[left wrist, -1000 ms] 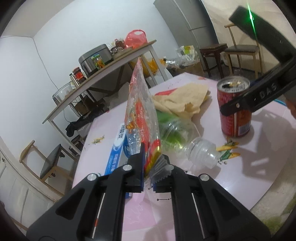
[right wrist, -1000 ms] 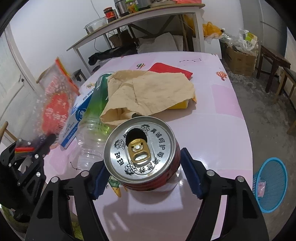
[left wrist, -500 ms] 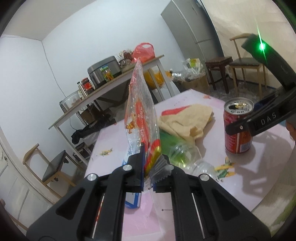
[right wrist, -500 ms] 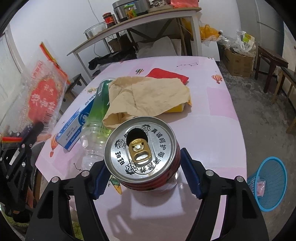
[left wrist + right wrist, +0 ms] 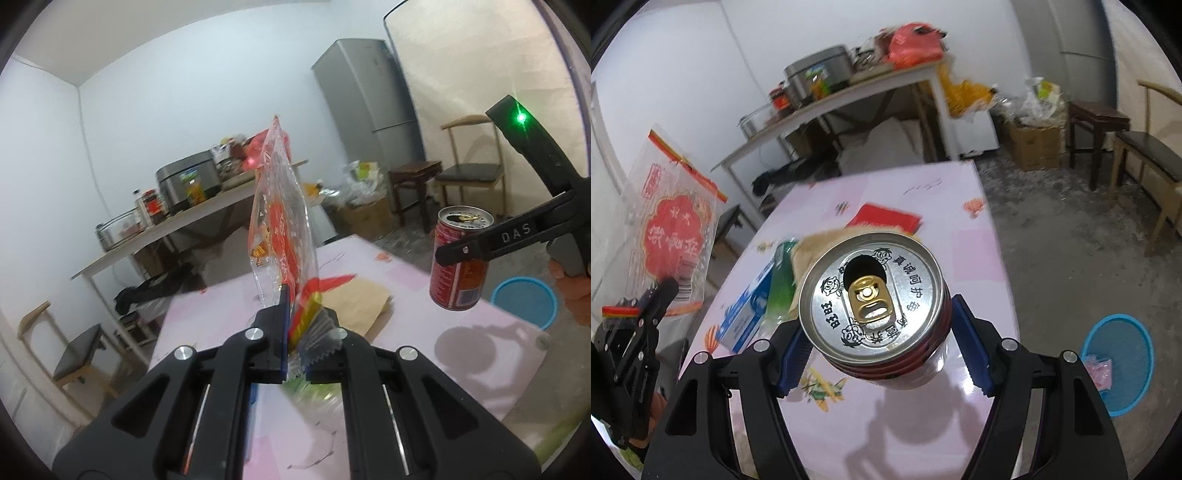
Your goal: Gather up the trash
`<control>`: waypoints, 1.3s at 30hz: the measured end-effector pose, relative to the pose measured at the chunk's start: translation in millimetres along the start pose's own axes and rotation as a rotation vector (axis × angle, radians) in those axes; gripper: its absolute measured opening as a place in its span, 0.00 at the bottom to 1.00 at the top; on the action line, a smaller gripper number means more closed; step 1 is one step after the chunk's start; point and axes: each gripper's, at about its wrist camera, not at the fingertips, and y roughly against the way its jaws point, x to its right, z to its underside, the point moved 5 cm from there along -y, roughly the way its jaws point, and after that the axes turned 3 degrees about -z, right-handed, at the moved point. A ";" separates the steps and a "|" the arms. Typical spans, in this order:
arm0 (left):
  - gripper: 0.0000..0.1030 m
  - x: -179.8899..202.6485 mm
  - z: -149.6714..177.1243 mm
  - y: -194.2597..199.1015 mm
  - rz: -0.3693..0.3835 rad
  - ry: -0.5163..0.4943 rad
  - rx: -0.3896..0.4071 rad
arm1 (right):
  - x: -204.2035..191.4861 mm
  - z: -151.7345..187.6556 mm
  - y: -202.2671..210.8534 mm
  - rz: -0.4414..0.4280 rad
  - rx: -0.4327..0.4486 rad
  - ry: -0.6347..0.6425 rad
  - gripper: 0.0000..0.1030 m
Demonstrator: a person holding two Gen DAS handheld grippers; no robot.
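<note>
My left gripper (image 5: 295, 325) is shut on the bottom edge of a clear-and-red snack bag (image 5: 280, 221), which stands upright above the pink table (image 5: 424, 314). In the right wrist view the same bag (image 5: 672, 229) hangs at the far left over the left gripper (image 5: 646, 314). A red drink can (image 5: 871, 291) with an opened silver top sits between the blue pads of my right gripper (image 5: 882, 350), held clear of the table with its shadow below. From the left wrist the can (image 5: 460, 266) shows at the right, clamped by a black finger (image 5: 498, 236).
On the table lie a green plastic bottle (image 5: 781, 280), brown crumpled paper (image 5: 362, 299), a blue box (image 5: 746, 317) and a red packet (image 5: 886, 219). A blue basket (image 5: 1119, 362) stands on the floor to the right. Chairs, a stool and a cluttered side table stand behind.
Both grippers have risen with their loads. The can has come up off the table, and the bag is held higher, with the bottle and paper now lower in view.
</note>
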 end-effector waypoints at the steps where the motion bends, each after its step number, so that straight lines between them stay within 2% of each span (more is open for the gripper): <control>1: 0.04 3.8 -5.3 -1.2 0.017 0.001 0.008 | 6.2 -2.8 6.9 0.011 0.018 -0.009 0.67; 9: 0.04 42.9 -49.1 -20.8 0.211 0.035 0.018 | 67.8 -7.3 51.1 0.103 0.112 -0.113 0.67; 15: 0.04 81.9 -84.0 -50.4 0.466 0.132 -0.046 | 135.9 11.6 92.3 0.204 0.175 -0.247 0.67; 18: 0.04 116.1 -98.9 -69.4 0.602 0.151 -0.105 | 181.1 33.1 118.3 0.277 0.199 -0.347 0.67; 21: 0.04 157.9 -110.5 -92.2 0.720 0.171 -0.200 | 218.6 53.3 130.4 0.325 0.200 -0.433 0.67; 24: 0.04 213.9 -111.9 -120.2 0.847 0.196 -0.350 | 262.8 81.5 131.9 0.369 0.169 -0.536 0.67; 26: 0.05 245.3 -106.7 -136.3 0.908 0.205 -0.434 | 286.8 96.6 126.6 0.381 0.141 -0.594 0.67; 27: 0.05 266.8 -101.8 -148.6 0.942 0.216 -0.501 | 300.0 104.1 123.2 0.379 0.128 -0.627 0.67; 31: 0.05 328.3 -80.1 -181.3 0.991 0.228 -0.660 | 346.9 123.2 102.2 0.380 0.076 -0.726 0.67; 35: 0.05 388.0 -65.6 -209.8 0.989 0.188 -0.745 | 392.9 126.6 77.9 0.383 0.049 -0.796 0.67; 36: 0.10 395.9 -64.1 -216.9 0.988 0.186 -0.756 | 407.1 126.8 68.4 0.375 0.042 -0.814 0.67; 37: 0.26 406.8 -59.3 -226.9 0.985 0.183 -0.782 | 417.9 126.8 60.2 0.371 0.037 -0.828 0.68; 38: 0.38 414.3 -55.0 -236.4 0.973 0.184 -0.806 | 432.9 129.7 48.8 0.361 0.028 -0.840 0.70; 39: 0.61 416.7 -51.9 -245.1 0.944 0.195 -0.823 | 448.0 134.9 36.7 0.352 0.012 -0.854 0.73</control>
